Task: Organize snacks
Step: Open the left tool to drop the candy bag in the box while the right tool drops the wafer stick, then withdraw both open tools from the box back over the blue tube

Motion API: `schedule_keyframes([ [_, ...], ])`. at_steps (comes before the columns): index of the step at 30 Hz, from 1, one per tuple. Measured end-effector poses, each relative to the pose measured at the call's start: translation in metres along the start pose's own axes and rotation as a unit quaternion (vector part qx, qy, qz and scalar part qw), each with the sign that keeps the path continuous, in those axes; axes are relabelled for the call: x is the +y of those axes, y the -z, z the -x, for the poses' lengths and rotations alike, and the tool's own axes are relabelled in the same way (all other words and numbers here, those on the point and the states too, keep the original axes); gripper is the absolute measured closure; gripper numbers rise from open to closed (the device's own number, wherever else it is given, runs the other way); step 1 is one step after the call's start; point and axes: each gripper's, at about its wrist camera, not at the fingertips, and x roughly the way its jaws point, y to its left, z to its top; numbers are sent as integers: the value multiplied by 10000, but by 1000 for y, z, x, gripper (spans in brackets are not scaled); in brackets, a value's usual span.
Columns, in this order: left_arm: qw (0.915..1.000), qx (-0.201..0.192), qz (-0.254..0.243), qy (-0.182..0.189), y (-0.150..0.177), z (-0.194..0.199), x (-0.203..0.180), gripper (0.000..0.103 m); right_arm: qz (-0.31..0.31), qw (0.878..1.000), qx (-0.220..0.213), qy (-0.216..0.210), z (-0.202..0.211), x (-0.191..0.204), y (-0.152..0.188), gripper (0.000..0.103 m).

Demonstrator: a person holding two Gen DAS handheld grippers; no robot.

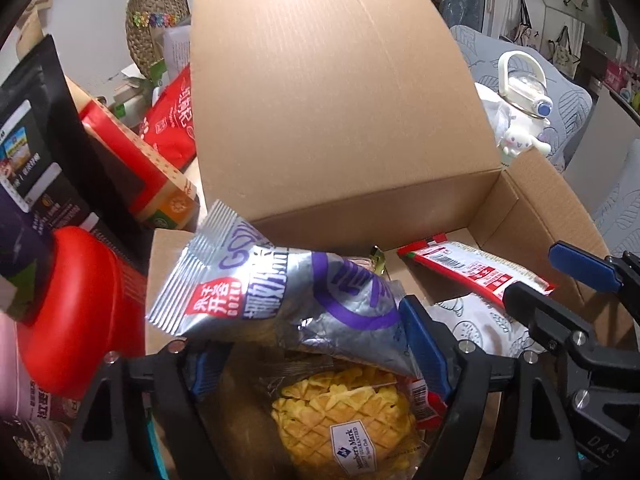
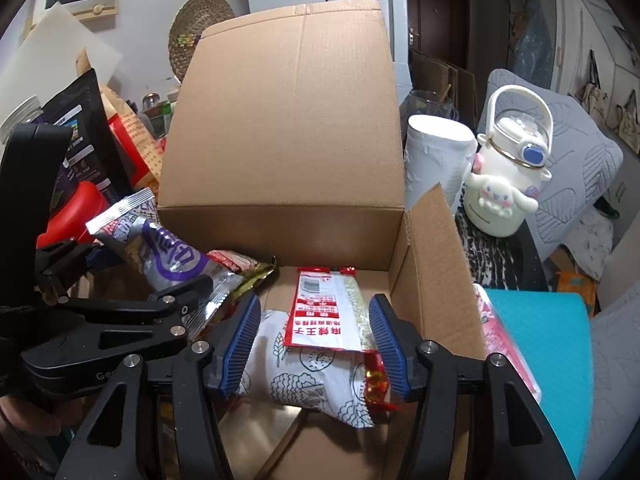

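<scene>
With both grippers over the open cardboard box (image 2: 424, 264), left gripper (image 1: 316, 344) fingers slack around the silver snack pouch (image 1: 280, 292) and right gripper (image 2: 314, 340) fingers parted, straddling the red-and-white packet (image 2: 326, 312) — lift straight up so neither snags.

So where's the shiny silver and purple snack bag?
The silver and purple snack bag lies between the left gripper's open jaws, over the pineapple-shaped snack, at the cardboard box's left side.

Cream character water bottle (image 2: 506, 168) with loop handle, beside a white paper roll (image 2: 436, 156); woven straw hat (image 2: 200, 36) on wall; grey leaf-pattern cushion (image 2: 576, 168) behind.
</scene>
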Motion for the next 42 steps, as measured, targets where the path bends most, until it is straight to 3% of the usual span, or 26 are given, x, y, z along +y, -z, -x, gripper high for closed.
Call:
schedule_keyframes([
  [9,9992,-388,69,70,-5,32,4,24,-260,9993,-273,-65,28,-6,-4,41],
  [20,9963,-854,71,119,-11,93,3,24,-64,9969,-780,20,89,6,-14,41],
  [31,9866,-1618,21,201,-6,185,3,24,55,9892,-1457,115,175,15,-15,41],
  [42,9786,-2026,-146,335,20,250,-3,24,224,9827,-1823,240,236,28,6,41],
])
